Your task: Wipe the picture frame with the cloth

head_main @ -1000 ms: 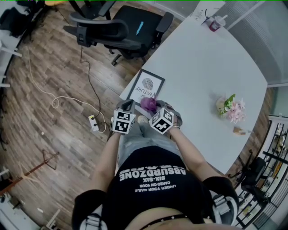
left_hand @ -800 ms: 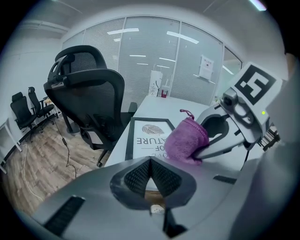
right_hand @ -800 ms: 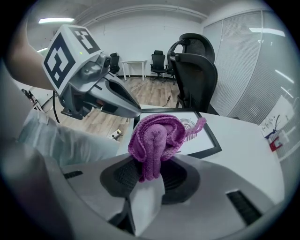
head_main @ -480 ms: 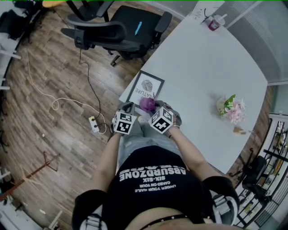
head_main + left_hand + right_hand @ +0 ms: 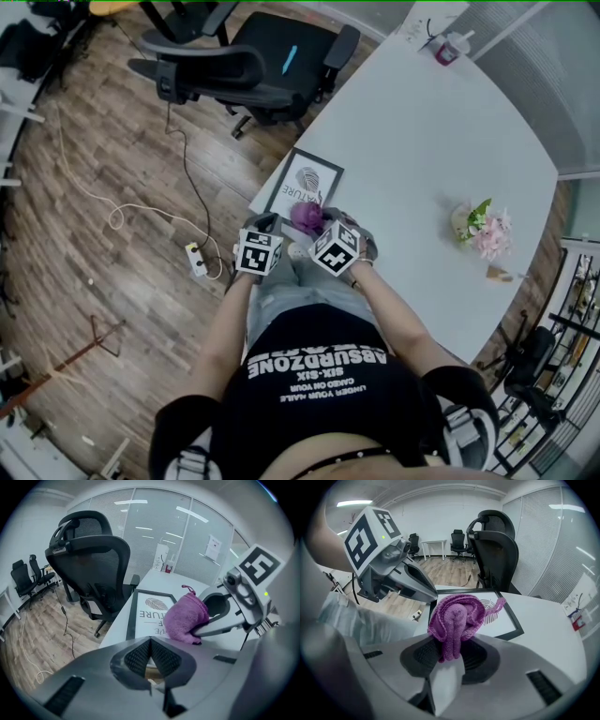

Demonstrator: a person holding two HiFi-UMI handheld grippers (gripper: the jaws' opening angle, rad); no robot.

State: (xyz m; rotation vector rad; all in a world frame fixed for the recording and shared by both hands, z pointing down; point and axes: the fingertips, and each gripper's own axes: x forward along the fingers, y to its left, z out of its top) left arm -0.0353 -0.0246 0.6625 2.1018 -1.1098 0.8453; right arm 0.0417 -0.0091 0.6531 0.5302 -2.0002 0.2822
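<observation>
A black picture frame (image 5: 303,183) with a white fingerprint print lies flat at the near left corner of the white table (image 5: 441,178); it also shows in the left gripper view (image 5: 145,609) and the right gripper view (image 5: 499,616). My right gripper (image 5: 319,230) is shut on a bunched purple cloth (image 5: 454,618), held just short of the frame's near edge. The cloth (image 5: 185,618) hangs beside the frame in the left gripper view. My left gripper (image 5: 265,225) is shut on nothing, hovering off the table's corner, left of the cloth (image 5: 307,217).
A black office chair (image 5: 253,61) stands close to the table's left edge, behind the frame. A pink flower pot (image 5: 480,227) sits on the right of the table and a small bottle (image 5: 450,47) at the far end. A cable and power strip (image 5: 195,256) lie on the wooden floor.
Both grippers have stayed almost where they were, drifting very slightly. The cloth remains held in the right gripper.
</observation>
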